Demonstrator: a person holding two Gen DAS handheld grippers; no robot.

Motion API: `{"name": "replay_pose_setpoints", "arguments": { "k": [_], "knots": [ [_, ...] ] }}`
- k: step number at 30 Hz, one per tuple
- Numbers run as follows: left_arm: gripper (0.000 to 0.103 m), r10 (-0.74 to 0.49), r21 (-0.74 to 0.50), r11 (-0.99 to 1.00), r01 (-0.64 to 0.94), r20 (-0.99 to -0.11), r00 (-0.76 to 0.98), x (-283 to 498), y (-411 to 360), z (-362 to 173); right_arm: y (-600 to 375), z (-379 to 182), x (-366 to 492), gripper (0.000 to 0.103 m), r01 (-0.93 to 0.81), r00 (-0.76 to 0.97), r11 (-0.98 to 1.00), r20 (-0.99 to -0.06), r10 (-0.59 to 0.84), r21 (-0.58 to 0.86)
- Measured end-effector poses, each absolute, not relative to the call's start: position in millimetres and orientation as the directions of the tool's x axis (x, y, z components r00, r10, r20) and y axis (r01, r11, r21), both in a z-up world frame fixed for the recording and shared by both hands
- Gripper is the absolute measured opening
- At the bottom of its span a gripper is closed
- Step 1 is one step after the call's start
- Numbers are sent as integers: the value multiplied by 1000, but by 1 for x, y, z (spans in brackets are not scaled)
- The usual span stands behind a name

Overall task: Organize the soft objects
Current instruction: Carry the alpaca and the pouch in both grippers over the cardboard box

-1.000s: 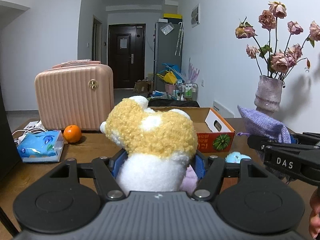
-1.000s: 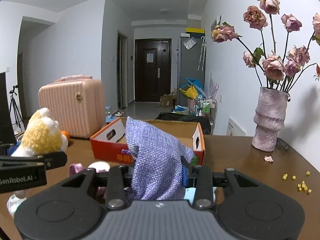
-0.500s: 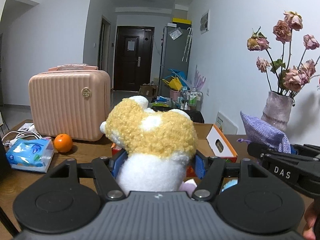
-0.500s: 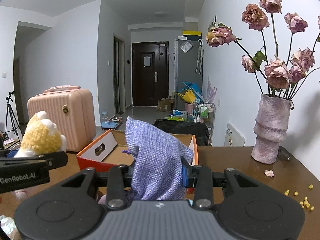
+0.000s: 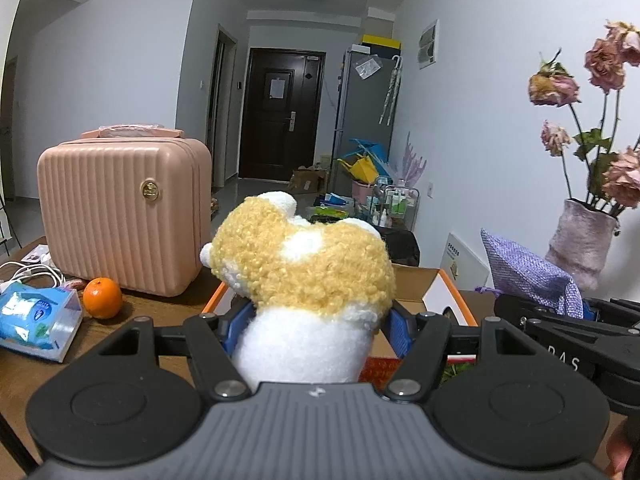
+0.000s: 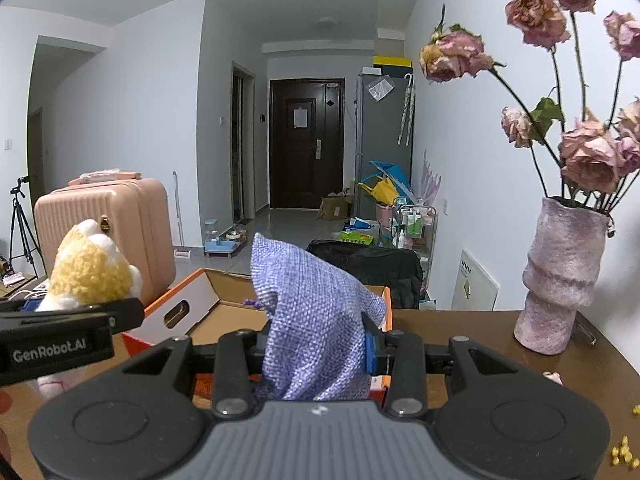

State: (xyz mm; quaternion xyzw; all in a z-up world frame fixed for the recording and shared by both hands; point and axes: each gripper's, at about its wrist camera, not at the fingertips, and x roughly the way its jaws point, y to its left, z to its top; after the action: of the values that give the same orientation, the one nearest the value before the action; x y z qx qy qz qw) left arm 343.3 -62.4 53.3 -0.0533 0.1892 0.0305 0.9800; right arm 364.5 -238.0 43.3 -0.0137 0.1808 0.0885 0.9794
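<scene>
Squeezing a curly yellow-and-white plush toy (image 5: 304, 280), the left tongs (image 5: 316, 324) hold it above the open cardboard box (image 6: 208, 312), while the right tongs (image 6: 316, 344) pinch a rough woven purple pouch (image 6: 316, 320) at its 3 o'clock, near the ribbed pink suitcase (image 5: 124, 212).

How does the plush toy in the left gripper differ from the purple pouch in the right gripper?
The plush toy is fluffy, curly yellow over a white body; the purple pouch is flat woven fabric. The plush toy is rounded and bulky, the purple pouch creased and peaked at one corner. The left gripper stands wider around the toy than the right gripper on the pouch. Both are soft, clamped and held near the open cardboard box.
</scene>
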Motion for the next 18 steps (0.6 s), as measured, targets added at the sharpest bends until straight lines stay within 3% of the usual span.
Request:
{"name": "replay_pose_setpoints", "arguments": {
  "k": [18],
  "knots": [
    [67, 103, -86, 985, -150, -402, 910, 436, -67, 42, -245, 29, 464, 37, -215, 882, 977, -428, 195, 1]
  ]
}}
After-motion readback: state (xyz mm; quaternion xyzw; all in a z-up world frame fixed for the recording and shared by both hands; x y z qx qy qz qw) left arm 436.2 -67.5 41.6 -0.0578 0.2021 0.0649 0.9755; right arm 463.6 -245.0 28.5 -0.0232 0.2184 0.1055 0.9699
